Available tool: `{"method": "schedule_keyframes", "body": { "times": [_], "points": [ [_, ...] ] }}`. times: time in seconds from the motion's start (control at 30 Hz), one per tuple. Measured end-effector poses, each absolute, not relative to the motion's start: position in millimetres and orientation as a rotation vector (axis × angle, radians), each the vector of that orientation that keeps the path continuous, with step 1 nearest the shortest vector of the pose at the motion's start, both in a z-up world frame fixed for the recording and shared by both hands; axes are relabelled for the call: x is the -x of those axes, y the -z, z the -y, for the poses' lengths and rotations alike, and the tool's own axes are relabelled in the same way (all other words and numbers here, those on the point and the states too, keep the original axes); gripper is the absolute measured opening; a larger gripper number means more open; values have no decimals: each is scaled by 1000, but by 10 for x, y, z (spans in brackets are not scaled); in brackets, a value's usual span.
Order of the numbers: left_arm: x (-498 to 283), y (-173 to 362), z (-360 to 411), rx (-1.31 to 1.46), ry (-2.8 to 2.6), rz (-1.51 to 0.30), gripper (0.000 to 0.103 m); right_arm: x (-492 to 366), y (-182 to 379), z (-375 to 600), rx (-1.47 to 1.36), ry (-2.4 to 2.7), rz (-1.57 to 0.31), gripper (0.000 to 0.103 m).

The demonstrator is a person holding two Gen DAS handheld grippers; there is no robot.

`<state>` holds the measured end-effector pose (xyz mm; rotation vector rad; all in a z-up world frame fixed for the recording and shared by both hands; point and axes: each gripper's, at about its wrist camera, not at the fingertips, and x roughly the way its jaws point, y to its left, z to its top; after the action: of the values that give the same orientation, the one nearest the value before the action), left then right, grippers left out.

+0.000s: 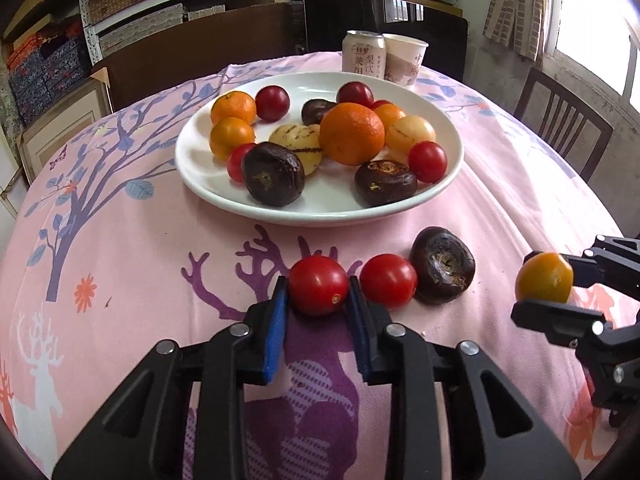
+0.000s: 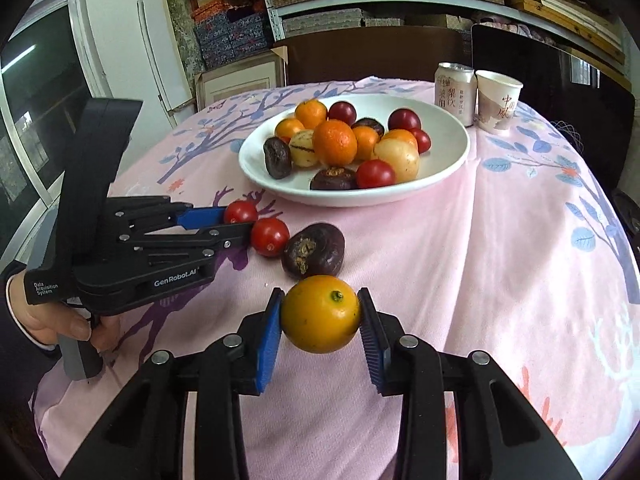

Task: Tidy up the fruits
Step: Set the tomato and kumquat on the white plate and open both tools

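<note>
My left gripper (image 1: 318,294) is shut on a red cherry tomato (image 1: 316,280) that rests on the pink tablecloth. Right of it lie a second red tomato (image 1: 388,280) and a dark brown water chestnut (image 1: 442,266). My right gripper (image 2: 320,320) is shut on a small yellow-orange citrus fruit (image 2: 320,308), held just above the cloth. A white plate (image 1: 320,216) behind holds several oranges, red tomatoes, dark chestnuts and pale striped fruits. In the right wrist view the left gripper (image 2: 236,216) pinches its tomato (image 2: 241,211) at the left.
A drink can (image 1: 363,54) and a paper cup (image 1: 406,60) stand behind the plate. A wooden chair (image 1: 560,120) is at the table's right edge. A hand (image 2: 52,320) holds the left gripper's handle. Shelves with boxes fill the back.
</note>
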<state>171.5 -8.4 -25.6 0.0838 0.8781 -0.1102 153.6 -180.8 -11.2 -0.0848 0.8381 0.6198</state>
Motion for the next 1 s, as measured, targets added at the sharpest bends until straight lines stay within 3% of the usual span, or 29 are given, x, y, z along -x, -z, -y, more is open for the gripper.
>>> {"method": "schedule_keyframes", "body": {
  "times": [0.3, 0.83, 0.87, 0.9, 0.93, 1.0],
  "points": [
    [-1673, -384, -164, 66, 102, -727, 28, -1708, -359, 1700, 146, -533, -580, 37],
    [-2532, -73, -561, 223, -41, -832, 29, -2450, -217, 1044, 139, -607, -635, 38],
    [-2555, -48, -587, 238, -48, -843, 34, -2485, -207, 1004, 144, -614, -639, 38],
    [-2555, -48, -606, 253, -47, -830, 49, -2515, -201, 967, 151, -619, -638, 39],
    [-2551, -51, -620, 249, -86, -824, 56, -2531, -202, 941, 157, -621, -629, 40],
    [-2544, -60, -686, 252, -132, -807, 74, -2544, -213, 950, 151, -613, -603, 51]
  ]
}}
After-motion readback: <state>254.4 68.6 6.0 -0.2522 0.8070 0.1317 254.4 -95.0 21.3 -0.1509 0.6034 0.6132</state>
